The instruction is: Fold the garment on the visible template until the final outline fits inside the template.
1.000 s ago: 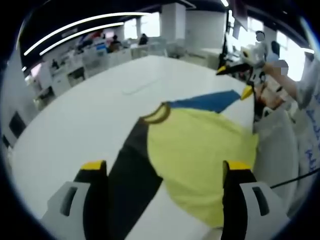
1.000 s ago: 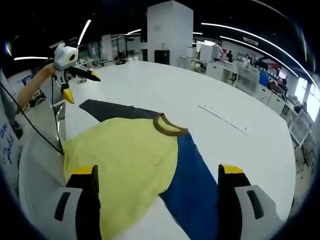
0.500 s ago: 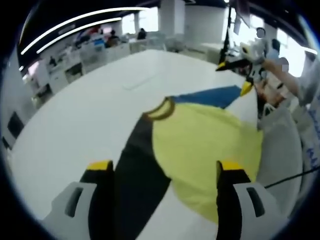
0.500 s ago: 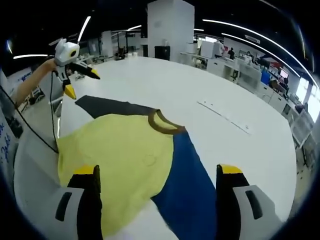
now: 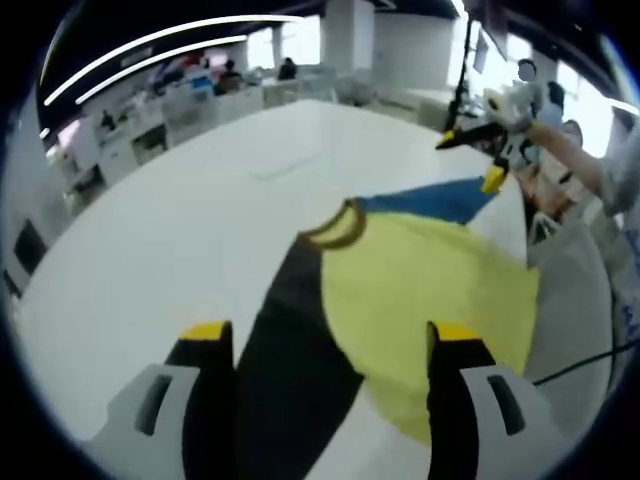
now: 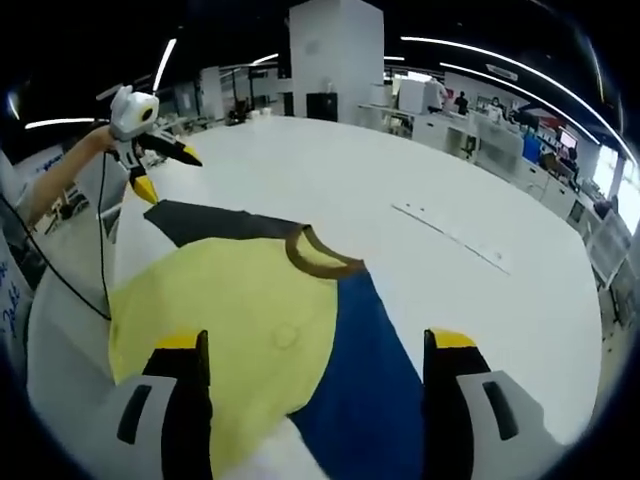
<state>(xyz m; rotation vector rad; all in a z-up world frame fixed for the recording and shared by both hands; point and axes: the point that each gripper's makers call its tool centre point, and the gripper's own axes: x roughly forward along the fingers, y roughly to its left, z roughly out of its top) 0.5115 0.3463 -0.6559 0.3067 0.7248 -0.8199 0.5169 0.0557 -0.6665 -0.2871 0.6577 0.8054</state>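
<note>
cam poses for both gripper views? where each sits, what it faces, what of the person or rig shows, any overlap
Left gripper view: rides the left gripper, jaws apart, looking down along them at the T-shirt on the white table, above its black sleeve; the right gripper and a forearm enter at upper right.
Right gripper view: rides the right gripper, jaws apart, above the blue sleeve; the left gripper enters at upper left.
Shared: the yellow T-shirt with brown collar, the table, and each other's gripper.
</note>
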